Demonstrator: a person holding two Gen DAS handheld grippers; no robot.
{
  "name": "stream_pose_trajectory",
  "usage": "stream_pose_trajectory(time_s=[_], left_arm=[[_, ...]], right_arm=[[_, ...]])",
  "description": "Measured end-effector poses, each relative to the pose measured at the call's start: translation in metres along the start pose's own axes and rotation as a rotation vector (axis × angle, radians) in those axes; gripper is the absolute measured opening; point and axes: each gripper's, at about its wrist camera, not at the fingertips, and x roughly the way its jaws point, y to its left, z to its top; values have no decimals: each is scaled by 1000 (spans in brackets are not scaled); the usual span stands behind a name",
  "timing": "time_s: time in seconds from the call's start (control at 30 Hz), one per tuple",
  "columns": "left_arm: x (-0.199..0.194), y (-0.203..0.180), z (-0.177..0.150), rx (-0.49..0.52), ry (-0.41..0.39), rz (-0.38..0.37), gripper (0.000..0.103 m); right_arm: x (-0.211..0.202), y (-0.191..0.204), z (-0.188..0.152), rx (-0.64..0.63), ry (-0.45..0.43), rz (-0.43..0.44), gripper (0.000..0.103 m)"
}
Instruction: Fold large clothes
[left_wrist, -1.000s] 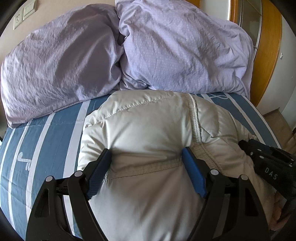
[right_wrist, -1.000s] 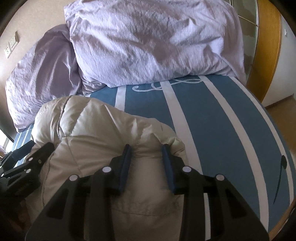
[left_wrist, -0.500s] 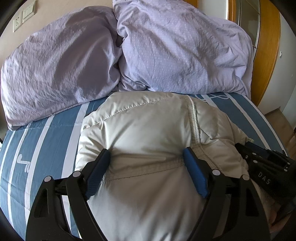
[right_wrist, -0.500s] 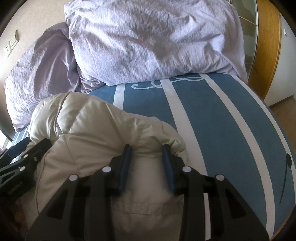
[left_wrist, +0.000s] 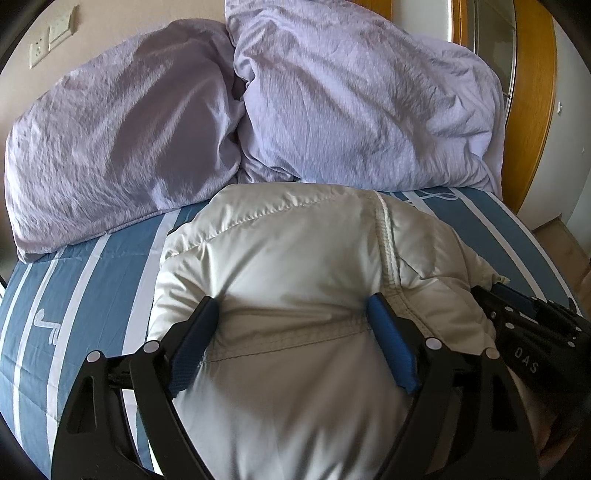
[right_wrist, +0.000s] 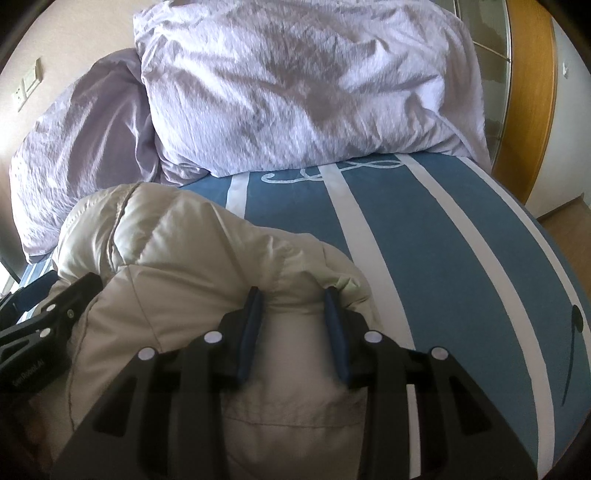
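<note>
While the left gripper (left_wrist: 291, 314) stood wide over the cream puffer jacket (left_wrist: 295, 258) on the striped bed (left_wrist: 92, 280), its fingers (left_wrist: 391, 343) flanked the fabric, lilac pillows (left_wrist: 351, 103) behind. Right view: right gripper (right_wrist: 293, 299) narrowly pinched a jacket (right_wrist: 207, 251) fold.

The puffy jacket (left_wrist: 295, 266) is showing a smooth, faintly glossy quilted cloth; the lilac pillows (left_wrist: 118, 147) are looking matt and creased; the striped bed sheet (right_wrist: 424, 240) is lying as flat woven cotton; the door frame (left_wrist: 535, 92) is gleaming as varnished wood
</note>
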Motion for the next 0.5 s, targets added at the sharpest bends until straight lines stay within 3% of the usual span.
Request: stream_pose_trajectory(time_s=[0.5], left_arm=[[-1,0,0,11,4,11,84]], right_arm=[[-1,3,-5,-4,-4,-9,35]])
